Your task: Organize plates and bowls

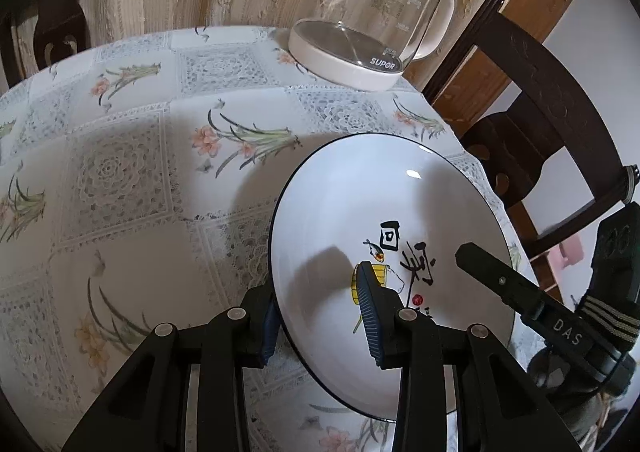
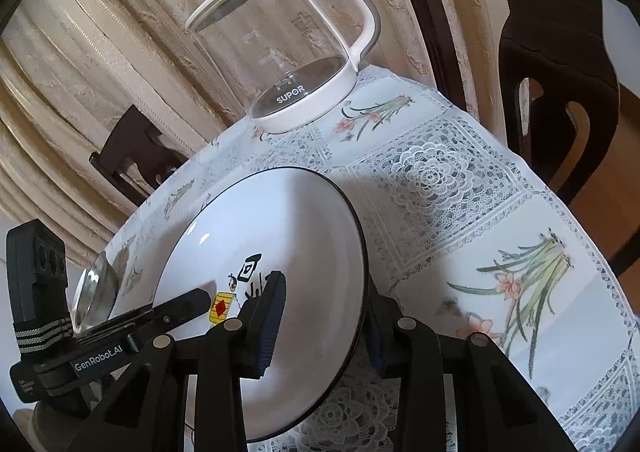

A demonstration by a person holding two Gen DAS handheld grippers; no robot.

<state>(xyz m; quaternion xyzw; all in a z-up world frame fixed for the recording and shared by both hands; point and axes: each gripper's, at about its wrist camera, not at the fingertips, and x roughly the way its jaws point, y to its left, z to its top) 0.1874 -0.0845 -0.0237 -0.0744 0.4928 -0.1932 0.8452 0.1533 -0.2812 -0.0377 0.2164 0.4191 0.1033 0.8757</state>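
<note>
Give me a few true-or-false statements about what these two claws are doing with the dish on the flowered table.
1. Both claws grip the same white plate. True: the left claw and the right claw each clamp its rim from opposite sides.
2. The plate is plain white. False: it bears black brush characters, a small fish and a yellow figure.
3. The glass kettle stands on the tablecloth beyond the plate. True.
4. The kettle's lid is off. False: its lid sits on top.
5. The plate lies flat on the table. False: it is tilted, one edge raised.
</note>
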